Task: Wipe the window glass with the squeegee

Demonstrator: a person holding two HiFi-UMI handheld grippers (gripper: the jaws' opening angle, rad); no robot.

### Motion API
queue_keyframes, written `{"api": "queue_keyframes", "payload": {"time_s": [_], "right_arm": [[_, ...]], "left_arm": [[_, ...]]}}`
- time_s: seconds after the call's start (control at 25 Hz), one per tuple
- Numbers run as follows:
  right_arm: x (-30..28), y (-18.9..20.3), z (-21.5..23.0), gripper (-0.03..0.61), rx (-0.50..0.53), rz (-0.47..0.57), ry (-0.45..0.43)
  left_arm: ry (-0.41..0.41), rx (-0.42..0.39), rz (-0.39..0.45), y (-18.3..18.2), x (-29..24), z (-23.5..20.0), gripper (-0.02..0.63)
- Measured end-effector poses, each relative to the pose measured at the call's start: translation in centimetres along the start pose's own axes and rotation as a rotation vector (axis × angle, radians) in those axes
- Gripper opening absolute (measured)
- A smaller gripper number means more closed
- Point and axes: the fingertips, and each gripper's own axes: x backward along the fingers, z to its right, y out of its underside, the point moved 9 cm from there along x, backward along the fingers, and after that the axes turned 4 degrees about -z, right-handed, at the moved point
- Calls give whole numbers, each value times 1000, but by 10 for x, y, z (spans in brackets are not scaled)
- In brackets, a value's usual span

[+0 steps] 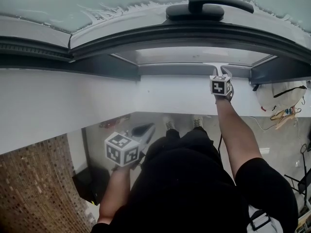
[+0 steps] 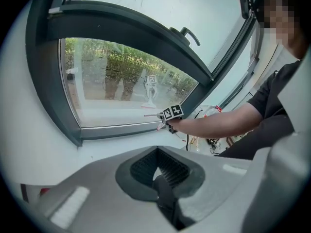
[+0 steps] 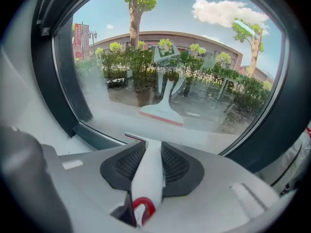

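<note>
My right gripper (image 1: pixel 222 76) reaches up to the lower window glass (image 1: pixel 194 55), shut on the white squeegee (image 1: pixel 217 65). In the right gripper view the squeegee's handle (image 3: pixel 150 171) runs between the pads of the right gripper (image 3: pixel 150 152). The handle has a red hook at its near end. Its blade edge sits at the bottom of the glass (image 3: pixel 204 81), close to the frame, and its reflection shows in the pane. My left gripper (image 1: pixel 144 129) hangs low by my body. Seen in its own view, the left gripper (image 2: pixel 158 178) is shut with nothing held, and that view shows the squeegee (image 2: pixel 151 114) from the side.
A dark window handle (image 1: pixel 209 8) sits on the upper sash above the pane. A dark grey frame (image 1: pixel 121 64) surrounds the glass, with a white sill wall (image 1: pixel 73 101) below. A white bag and cables (image 1: pixel 282 96) lie at the right.
</note>
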Motion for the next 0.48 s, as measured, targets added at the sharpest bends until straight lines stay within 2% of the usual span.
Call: {"api": "queue_keyframes", "payload": {"time_s": [0.2,0.48], "right_arm": [[-12,7,3,125,-2,-50,-6],[-7,8,11,126,4,-48,-20]], "left_arm": [[1,3,-9,-2,-3,0,0],[22,-10,-18,-12,-13,2,0]]}}
